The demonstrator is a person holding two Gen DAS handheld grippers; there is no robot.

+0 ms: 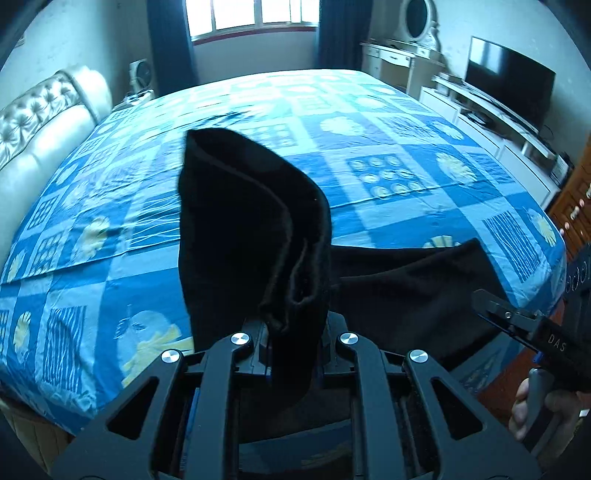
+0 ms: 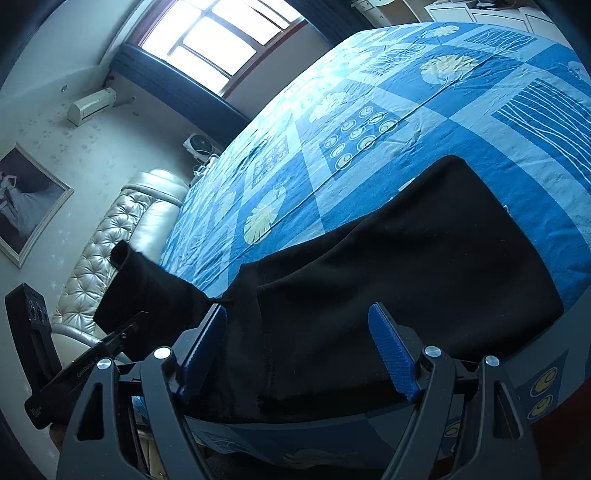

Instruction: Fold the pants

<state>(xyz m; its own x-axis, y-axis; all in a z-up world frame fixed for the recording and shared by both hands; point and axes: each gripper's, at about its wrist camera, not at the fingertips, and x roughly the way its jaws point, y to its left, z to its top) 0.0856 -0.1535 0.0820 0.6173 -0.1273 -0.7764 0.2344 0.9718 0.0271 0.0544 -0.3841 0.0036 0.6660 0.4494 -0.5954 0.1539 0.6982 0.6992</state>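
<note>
From my remote seat, daylight poured through the window [image 1: 253, 14] flanked by dark curtains [image 1: 168, 40]. A bed [image 1: 369, 122] in blue patterned sheets filled the room, a tufted headboard [image 1: 40, 110] to the left, a television [image 1: 509, 81] and mirrored dresser [image 1: 406, 51] to the right.

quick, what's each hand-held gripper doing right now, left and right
Left hand-held gripper: closed on the black pants, lifting one end.
Right hand-held gripper: open, holding nothing.
</note>
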